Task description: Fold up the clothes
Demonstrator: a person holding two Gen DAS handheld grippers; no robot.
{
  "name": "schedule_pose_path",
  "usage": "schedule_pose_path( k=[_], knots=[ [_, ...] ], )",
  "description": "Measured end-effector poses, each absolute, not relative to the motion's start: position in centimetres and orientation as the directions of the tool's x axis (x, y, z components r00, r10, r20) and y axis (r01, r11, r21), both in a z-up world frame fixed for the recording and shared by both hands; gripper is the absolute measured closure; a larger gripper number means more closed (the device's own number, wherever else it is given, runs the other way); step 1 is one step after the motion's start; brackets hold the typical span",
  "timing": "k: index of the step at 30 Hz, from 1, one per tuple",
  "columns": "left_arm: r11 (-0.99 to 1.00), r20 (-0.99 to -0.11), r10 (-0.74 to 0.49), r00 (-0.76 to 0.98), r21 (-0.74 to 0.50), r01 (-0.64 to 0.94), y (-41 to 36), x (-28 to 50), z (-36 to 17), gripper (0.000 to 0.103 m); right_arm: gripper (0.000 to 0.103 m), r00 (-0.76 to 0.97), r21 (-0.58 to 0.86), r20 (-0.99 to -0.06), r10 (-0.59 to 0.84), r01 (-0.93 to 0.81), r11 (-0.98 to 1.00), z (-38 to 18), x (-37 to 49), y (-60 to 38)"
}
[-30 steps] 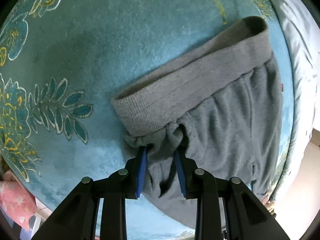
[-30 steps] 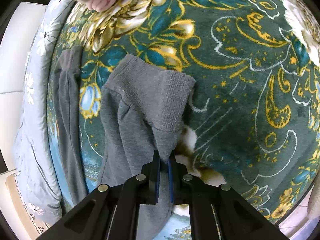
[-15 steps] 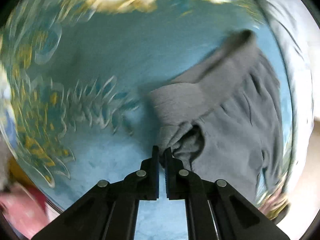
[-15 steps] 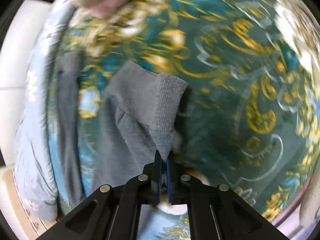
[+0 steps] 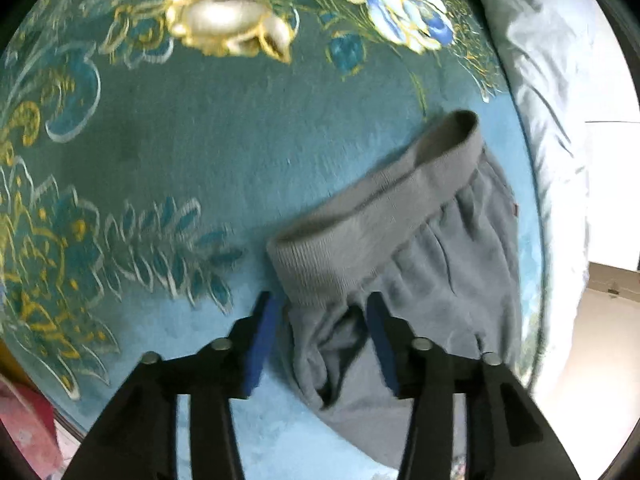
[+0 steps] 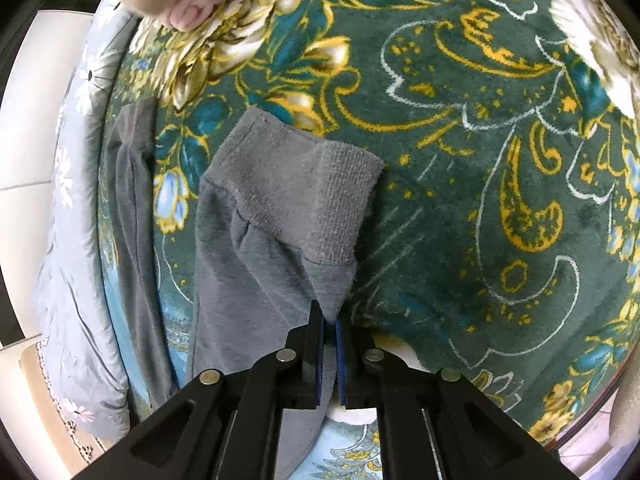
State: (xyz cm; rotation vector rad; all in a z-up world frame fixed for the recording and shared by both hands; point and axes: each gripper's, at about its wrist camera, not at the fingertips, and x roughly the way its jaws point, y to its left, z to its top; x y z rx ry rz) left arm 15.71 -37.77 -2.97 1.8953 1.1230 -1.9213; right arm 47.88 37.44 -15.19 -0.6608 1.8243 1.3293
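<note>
Grey pants lying on a floral blanket, one gripper pinching them, the other spread apart.

Nearest in the right wrist view, the right gripper (image 6: 329, 322) is clenching a corner of the pants (image 6: 256, 248) just below the ribbed waistband (image 6: 312, 192), fabric caught between its blue pads. In the left wrist view, the left gripper (image 5: 320, 312) is standing released, its fingers straddling bunched cloth of the pants (image 5: 432, 280) beneath the waistband (image 5: 372, 216); whether they are touching it is hard to say. Beyond, the blanket (image 5: 200, 152) is spreading out, a pale quilt (image 5: 552, 80) edging it. A pink bundle (image 6: 192, 4) is lying at the far edge.
</note>
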Motion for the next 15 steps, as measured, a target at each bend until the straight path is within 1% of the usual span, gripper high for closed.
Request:
schedule_pose_path(
  k=[2,4,5,6,7,9,12,15],
  knots=[
    [-0.694,-0.932,0.339,-0.126,-0.339,0.635,-35.7,18.4,-4.7,0.051,0.095,-0.569,0.546,-0.822,0.030,-0.771,0.328,-15.4,46.5,37.7],
    [-0.706,-0.940,0.319,-0.116,-0.318,0.633,-30.0,20.2,-8.2,0.052,0.095,-0.569,0.546,-0.822,0.031,-0.771,0.329,-15.6,48.3,36.0],
    [-0.713,-0.944,0.307,-0.118,-0.310,0.629,-29.0,20.4,-8.7,0.054,0.095,-0.568,0.545,-0.822,0.029,-0.772,0.328,-15.7,48.9,35.7],
    [-0.722,-0.948,0.293,-0.124,-0.304,0.622,-28.9,20.5,-8.6,0.077,0.095,-0.568,0.545,-0.822,0.029,-0.773,0.326,-15.3,50.6,34.9],
    [-0.738,-0.951,0.279,-0.132,-0.300,0.605,-28.7,20.5,-8.1,0.095,0.095,-0.569,0.547,-0.822,0.029,-0.772,0.324,-15.1,51.2,34.7],
    [-0.773,-0.957,0.249,-0.151,-0.291,0.563,-28.2,20.6,-7.0,0.095,0.095,-0.573,0.550,-0.819,0.029,-0.771,0.321,-15.2,51.6,35.0],
    [-0.770,-0.952,0.202,-0.228,-0.298,0.564,-29.6,22.0,-4.7,0.096,0.095,-0.577,0.555,-0.816,0.029,-0.770,0.315,-15.6,51.6,35.4],
    [-0.718,-0.965,0.198,-0.174,-0.264,0.644,-32.6,24.5,-5.0,0.096,0.095,-0.585,0.562,-0.810,0.025,-0.764,0.316,-15.3,52.5,35.3]
  ],
)
